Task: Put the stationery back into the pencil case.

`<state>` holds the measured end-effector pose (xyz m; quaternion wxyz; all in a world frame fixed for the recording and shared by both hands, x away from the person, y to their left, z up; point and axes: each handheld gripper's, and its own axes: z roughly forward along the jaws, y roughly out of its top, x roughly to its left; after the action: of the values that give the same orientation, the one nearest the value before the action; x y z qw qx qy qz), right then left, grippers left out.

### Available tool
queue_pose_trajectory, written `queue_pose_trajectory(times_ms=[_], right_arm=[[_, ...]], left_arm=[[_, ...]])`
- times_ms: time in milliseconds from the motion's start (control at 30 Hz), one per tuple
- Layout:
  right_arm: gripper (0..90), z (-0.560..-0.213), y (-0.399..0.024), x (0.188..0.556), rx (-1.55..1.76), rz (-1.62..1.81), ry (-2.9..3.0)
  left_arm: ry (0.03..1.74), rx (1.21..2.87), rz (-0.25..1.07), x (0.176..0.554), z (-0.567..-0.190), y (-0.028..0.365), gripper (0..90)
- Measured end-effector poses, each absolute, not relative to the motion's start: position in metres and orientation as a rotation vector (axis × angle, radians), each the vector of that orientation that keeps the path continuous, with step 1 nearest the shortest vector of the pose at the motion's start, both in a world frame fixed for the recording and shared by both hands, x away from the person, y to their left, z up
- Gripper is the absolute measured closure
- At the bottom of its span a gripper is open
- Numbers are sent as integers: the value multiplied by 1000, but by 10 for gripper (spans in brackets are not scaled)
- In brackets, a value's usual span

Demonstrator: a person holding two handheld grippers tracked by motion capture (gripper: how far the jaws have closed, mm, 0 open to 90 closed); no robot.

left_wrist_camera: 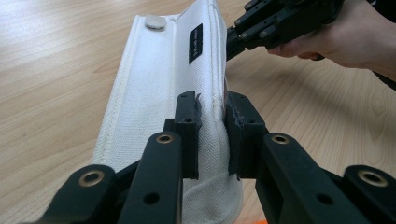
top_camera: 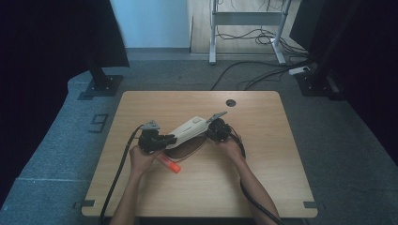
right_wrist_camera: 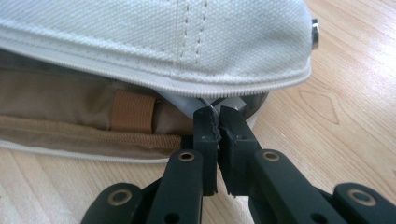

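**Pencil Case Held at Both Ends, Lid Raised**

Currently, a white canvas pencil case (top_camera: 187,130) lies near the middle of the wooden table (top_camera: 263,187), set diagonally between the 2 grippers. Its lid is lifted; the tan lining and an elastic loop (right_wrist_camera: 133,111) are visible inside in the right gripper view.

1. Left gripper (left_wrist_camera: 212,135): the jaws are clamped on the near end of the raised canvas lid. The fabric is pinched between the 2 black pads (left_wrist_camera: 188,133), with a narrow gap equal to the thickness of the cloth. In the high view this gripper (top_camera: 165,139) sits at the case's lower-left end, held by the person's left hand (top_camera: 141,157).

2. Right gripper (right_wrist_camera: 218,126): the jaws are drawn together, almost touching, at the zipper edge below the lid's rim. A small white piece, apparently the zipper pull, sits at the tips; whether it is gripped cannot be told. In the high view this gripper (top_camera: 212,129) meets the case's upper-right end, held by the right hand (top_camera: 230,146).

3. A snap button (left_wrist_camera: 154,21) sits on the lid's outer face, with a black label (left_wrist_camera: 195,43) just beside it.

4. An orange marker (top_camera: 170,164) lies on the table just beside the case's near edge, close to the left hand.
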<state>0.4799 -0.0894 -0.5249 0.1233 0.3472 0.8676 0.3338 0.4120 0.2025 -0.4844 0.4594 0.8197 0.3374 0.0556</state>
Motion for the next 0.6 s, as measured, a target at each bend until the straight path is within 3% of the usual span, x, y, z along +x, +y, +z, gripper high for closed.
queue_pose_trajectory(times_ms=[333,467,600], right_arm=[[786,-521,-94,480,1025,996,2510],[718,-517,-102,477,1031,1005,2497],[589,-513,-107,472,1037,1018,2490]], left_arm=[[833,2017,141,412,-484,204,757],[834,2015,140,413,-484,205,758],[834,2019,144,413,-485,205,759]])
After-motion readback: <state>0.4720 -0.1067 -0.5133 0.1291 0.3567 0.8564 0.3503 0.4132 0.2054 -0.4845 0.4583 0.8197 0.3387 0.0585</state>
